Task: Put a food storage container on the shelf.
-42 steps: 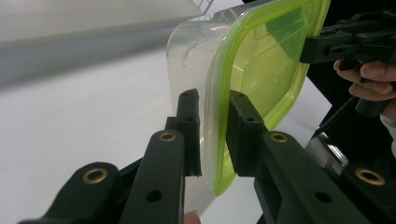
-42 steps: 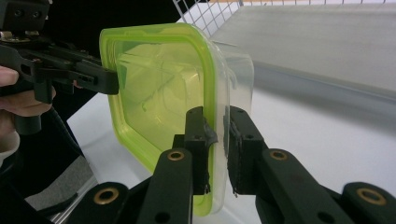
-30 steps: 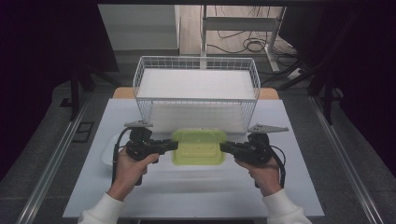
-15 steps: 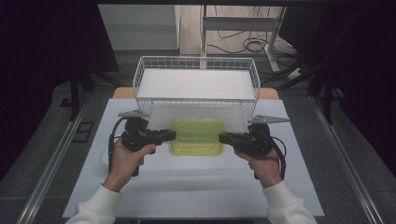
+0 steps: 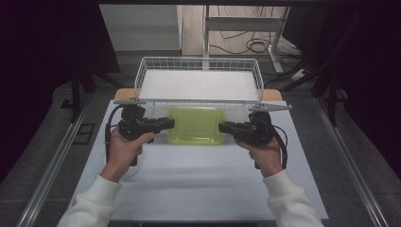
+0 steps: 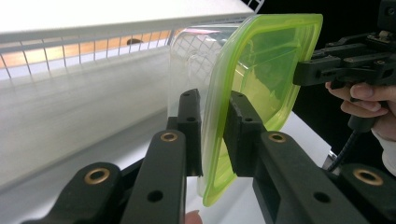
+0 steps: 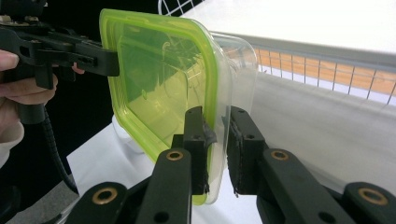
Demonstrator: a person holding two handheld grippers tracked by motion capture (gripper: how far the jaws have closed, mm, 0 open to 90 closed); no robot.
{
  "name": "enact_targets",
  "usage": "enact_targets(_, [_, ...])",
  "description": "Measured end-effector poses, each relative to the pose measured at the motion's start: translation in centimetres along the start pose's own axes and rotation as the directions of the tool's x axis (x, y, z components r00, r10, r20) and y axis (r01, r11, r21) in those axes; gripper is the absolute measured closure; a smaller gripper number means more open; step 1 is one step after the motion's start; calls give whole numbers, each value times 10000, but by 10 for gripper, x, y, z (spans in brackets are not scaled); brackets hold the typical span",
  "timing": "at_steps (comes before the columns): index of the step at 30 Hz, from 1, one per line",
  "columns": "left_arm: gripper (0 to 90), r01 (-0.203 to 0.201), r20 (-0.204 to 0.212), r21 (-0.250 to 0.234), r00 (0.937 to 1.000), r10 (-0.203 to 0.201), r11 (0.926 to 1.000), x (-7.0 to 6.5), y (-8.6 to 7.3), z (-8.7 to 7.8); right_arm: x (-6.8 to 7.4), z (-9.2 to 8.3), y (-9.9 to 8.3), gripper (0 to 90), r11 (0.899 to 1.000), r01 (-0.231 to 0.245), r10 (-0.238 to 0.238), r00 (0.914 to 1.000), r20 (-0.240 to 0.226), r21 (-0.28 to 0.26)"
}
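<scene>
Carrying a green-lidded clear plastic container [image 5: 196,125] two-handed, just in front of the white wire basket [image 5: 198,64] and above the desk [image 5: 198,179]. Left gripper [image 5: 166,124] clamping the lid's thin rim on one short side, right gripper [image 5: 226,126] pinching the opposite rim, both closed on it. Probably best keeping both hands level and matched in speed, since that smooth, flexible-looking lip seems likely to slip or bend. Rounded corners, translucent walls, glossy lid.

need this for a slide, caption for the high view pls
Two hand-held grippers, left and right, hold a green-lidded container by its ends beside a white wire basket.
</scene>
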State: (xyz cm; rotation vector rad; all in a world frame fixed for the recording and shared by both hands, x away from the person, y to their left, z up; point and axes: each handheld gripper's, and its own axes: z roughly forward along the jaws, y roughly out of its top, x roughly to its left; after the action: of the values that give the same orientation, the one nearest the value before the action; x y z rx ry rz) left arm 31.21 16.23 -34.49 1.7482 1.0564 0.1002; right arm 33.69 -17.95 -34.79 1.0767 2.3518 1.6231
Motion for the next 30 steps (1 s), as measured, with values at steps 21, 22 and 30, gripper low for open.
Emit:
enact_targets(21, [785,-379,-388,-449,9986,361,9983,6,34,-3,-10,7,39,787,9992,197,-194,9998,68,-346])
enact_targets(22, [785,-409,-387,-482,9985,391,9980,6,36,-3,-10,7,41,786,9991,231,-229,9997,67,-368])
enact_targets(30, [789,-445,-399,-483,9983,426,9978,10,51,2,-17,7,56,787,9991,257,-254,9996,80,-334])
